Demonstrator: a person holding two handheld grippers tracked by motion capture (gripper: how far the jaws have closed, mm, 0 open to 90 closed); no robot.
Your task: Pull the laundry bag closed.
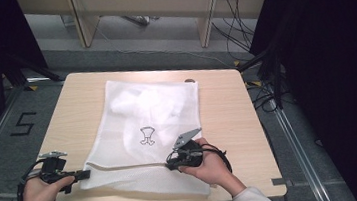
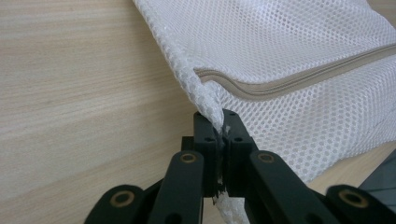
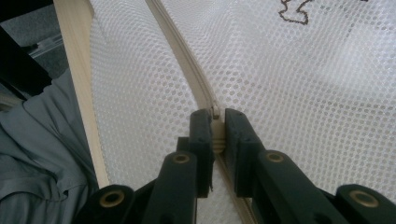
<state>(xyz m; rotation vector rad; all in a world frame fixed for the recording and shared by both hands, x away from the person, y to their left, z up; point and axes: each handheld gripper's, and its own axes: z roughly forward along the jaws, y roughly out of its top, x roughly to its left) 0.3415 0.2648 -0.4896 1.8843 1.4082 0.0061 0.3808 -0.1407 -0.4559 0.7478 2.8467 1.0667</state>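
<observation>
High view looks down on a white mesh laundry bag (image 1: 144,129) lying flat on the wooden table (image 1: 67,117), its beige zipper (image 1: 123,165) running along the near edge. At near left, the left gripper (image 1: 81,175) pinches the bag's corner fabric. The right gripper (image 1: 170,164), near centre, is clamped on the zipper's slider (image 3: 215,112). A dark small disc (image 1: 190,80) lies beyond the bag's far right corner; nothing stands between the grippers.
</observation>
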